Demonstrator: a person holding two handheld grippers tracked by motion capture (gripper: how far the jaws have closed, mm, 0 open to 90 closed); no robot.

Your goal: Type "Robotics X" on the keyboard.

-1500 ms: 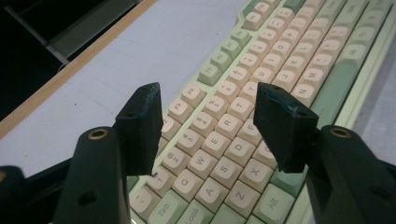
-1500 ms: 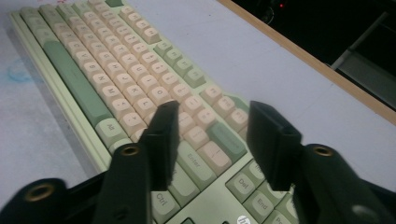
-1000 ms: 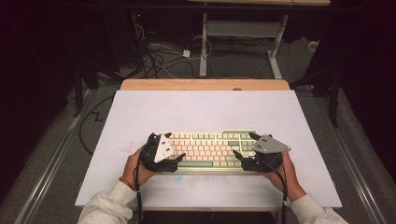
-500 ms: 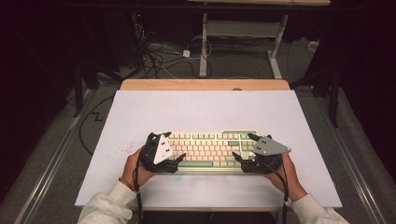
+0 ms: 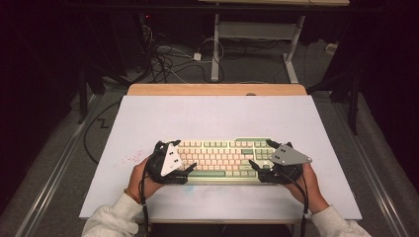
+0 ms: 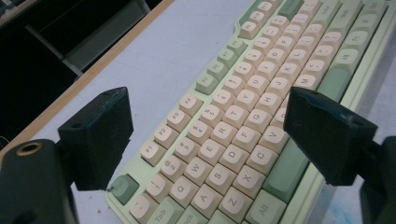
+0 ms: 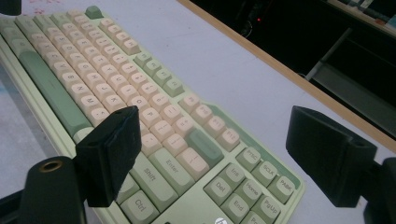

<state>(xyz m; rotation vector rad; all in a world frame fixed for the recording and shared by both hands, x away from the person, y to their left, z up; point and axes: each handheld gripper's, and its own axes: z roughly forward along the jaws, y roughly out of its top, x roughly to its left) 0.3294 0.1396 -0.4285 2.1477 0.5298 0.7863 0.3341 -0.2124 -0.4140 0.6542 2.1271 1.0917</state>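
A pale green keyboard (image 5: 222,157) with cream keys lies flat near the front of the white mat (image 5: 217,116). My left gripper (image 5: 179,157) is open over the keyboard's left end, held by a hand. In the left gripper view its two black jaws stand wide apart, and the left gripper (image 6: 212,135) frames the letter keys of the keyboard (image 6: 243,107). My right gripper (image 5: 262,154) is open over the right end. In the right gripper view the right gripper (image 7: 219,156) spans the Enter and navigation keys of the keyboard (image 7: 140,102). Neither holds anything.
The mat covers a wooden table whose far edge (image 5: 217,89) shows as a bare strip. Faint pink marks (image 5: 133,158) stain the mat left of the keyboard. Beyond the table, cables (image 5: 168,54) lie on the floor beside a desk frame (image 5: 216,44).
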